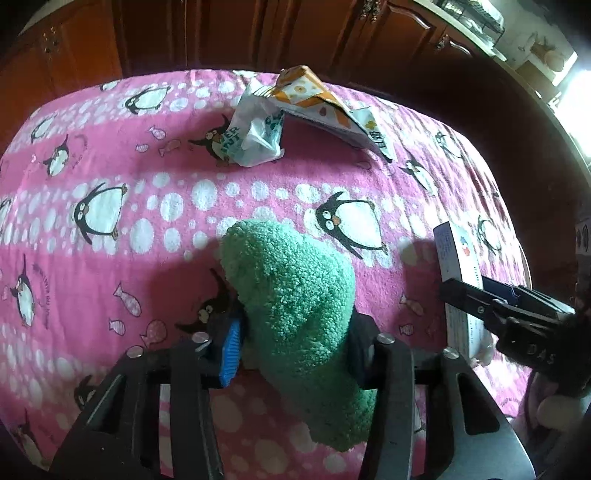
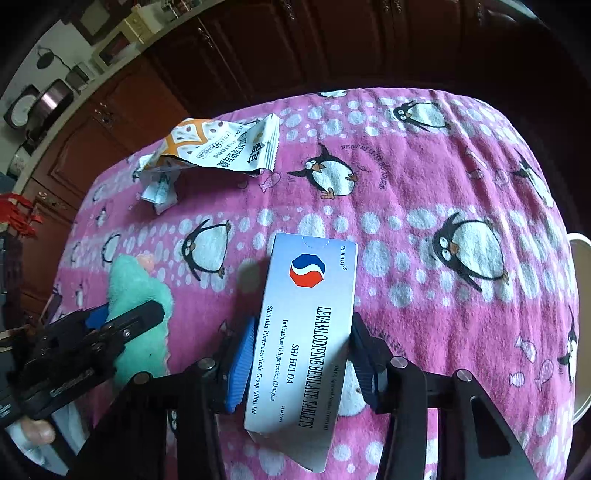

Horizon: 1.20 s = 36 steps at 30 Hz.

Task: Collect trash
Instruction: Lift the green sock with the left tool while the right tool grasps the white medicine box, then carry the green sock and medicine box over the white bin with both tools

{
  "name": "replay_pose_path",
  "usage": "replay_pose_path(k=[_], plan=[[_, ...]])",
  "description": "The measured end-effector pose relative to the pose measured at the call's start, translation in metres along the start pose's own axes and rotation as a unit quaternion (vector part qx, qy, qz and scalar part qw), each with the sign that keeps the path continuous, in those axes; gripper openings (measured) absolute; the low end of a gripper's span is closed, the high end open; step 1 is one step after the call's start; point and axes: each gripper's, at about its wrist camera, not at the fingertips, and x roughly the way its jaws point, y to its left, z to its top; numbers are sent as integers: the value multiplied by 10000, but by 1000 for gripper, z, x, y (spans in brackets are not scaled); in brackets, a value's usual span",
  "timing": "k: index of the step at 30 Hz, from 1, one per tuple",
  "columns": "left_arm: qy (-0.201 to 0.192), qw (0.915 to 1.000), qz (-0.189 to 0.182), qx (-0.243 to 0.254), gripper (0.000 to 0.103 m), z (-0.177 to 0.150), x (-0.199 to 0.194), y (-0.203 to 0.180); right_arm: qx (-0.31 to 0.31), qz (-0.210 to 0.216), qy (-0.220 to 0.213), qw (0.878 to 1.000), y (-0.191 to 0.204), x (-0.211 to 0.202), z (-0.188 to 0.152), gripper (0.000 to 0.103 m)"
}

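Green sock [image 1: 295, 295] in L gripper [image 1: 295, 347]

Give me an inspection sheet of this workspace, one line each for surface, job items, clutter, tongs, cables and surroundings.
Surface: pink penguin-print cloth covers the table, wrinkled.
Job's things: orange-and-white snack wrapper and crumpled white wrapper lie together at the far edge; white tablet box is held.
Clutter: green fuzzy sock is held.
Tongs: left tongs are closed on the sock; right tongs grip the tablet box by its long sides, blue pads against it.
Cables: nothing seen.
Surroundings: dark wooden cabinets behind the table; a white container rim shows past the table's right edge.
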Motion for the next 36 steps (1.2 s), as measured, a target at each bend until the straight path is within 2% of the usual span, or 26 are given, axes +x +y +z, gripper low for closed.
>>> replay_pose_path(k=[8,15,22,36], plan=[[-434,9979,-236,408,41,-1,-38,-29,67,360,-376,9986,-13,-44,-14,47],[-589,9937,-336,887,41,-1,-56,-76,219,338,-747,9964,-34,-87,-27,47],[-623,9867,-513,1408,41,-6,-64,-131,545,158,-1117,9921,-77,-131,-43,47],[-487,9634,-975,2449,41,-14,-49,-249,1511,-439,-1492,9762,-192,-193,-80,47]])
